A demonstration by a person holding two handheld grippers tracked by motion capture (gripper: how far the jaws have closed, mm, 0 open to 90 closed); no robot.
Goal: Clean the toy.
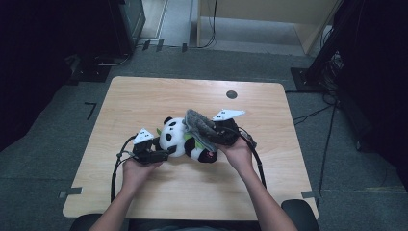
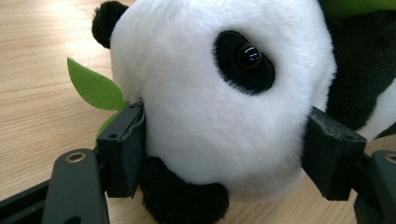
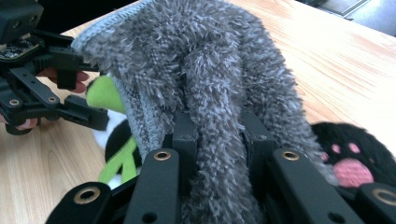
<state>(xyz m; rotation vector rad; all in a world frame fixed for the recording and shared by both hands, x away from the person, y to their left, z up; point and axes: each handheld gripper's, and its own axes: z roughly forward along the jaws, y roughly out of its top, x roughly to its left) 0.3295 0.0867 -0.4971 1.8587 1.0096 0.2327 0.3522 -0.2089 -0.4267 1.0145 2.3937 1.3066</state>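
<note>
Left gripper (image 2: 224, 154) level, pads clamping the plush panda's (image 1: 179, 137) round white head, mid-table toward the near edge, right gripper (image 3: 217, 140) pinching a shaggy grey cloth (image 3: 196, 70) draped over the panda's body.

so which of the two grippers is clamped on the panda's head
The left gripper: its jaws press either side of the panda head. The right gripper pinches the grey cloth instead.

A light wooden table (image 1: 144, 98) with rounded corners fills the middle of the frame, on grey floor. A toy panda (image 1: 174, 136) lies on it just below centre. A small dark round spot (image 1: 232, 94) sits near its upper right edge.
</note>
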